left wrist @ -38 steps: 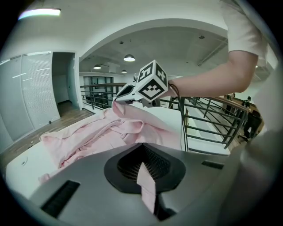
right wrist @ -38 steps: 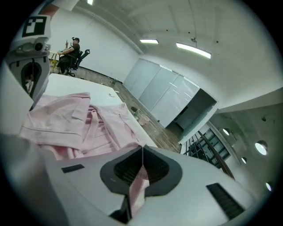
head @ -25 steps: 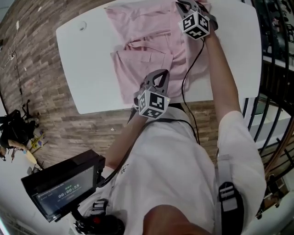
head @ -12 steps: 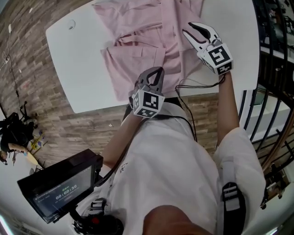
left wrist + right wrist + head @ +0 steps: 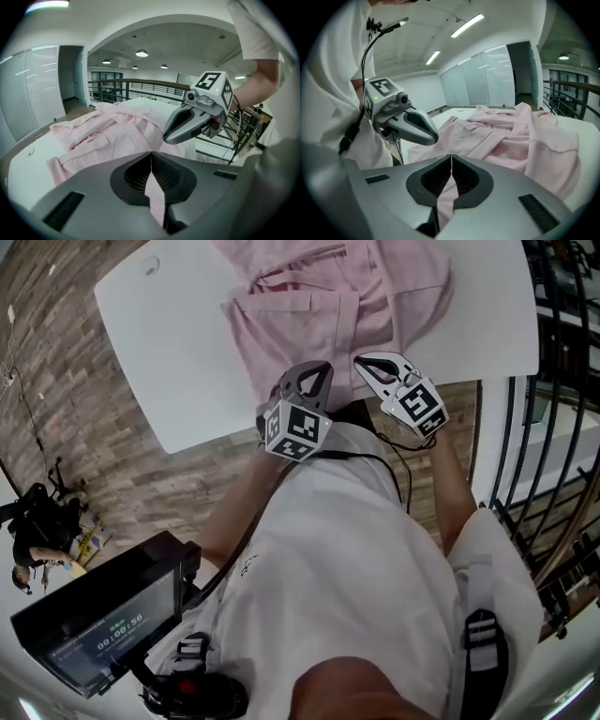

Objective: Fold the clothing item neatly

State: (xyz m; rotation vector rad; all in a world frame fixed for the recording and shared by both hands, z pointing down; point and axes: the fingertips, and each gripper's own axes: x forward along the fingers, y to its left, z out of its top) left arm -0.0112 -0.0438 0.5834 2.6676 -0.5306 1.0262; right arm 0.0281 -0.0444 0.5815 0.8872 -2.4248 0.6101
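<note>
White rounded surface (image 5: 187,352) carries a rumpled pink cotton shirt (image 5: 319,306); left claw (image 5: 322,368) is clenched on its near edge, and right claw (image 5: 364,362) has just closed there too. Uneven lifting could skew the fold.

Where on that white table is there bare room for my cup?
The widest bare patch of the table lies left of the pink garment, out to the rounded corner. A narrower strip lies between garment and right edge. The near edge is crowded: the left hand-held gripper and right hand-held gripper pinch cloth there.
</note>
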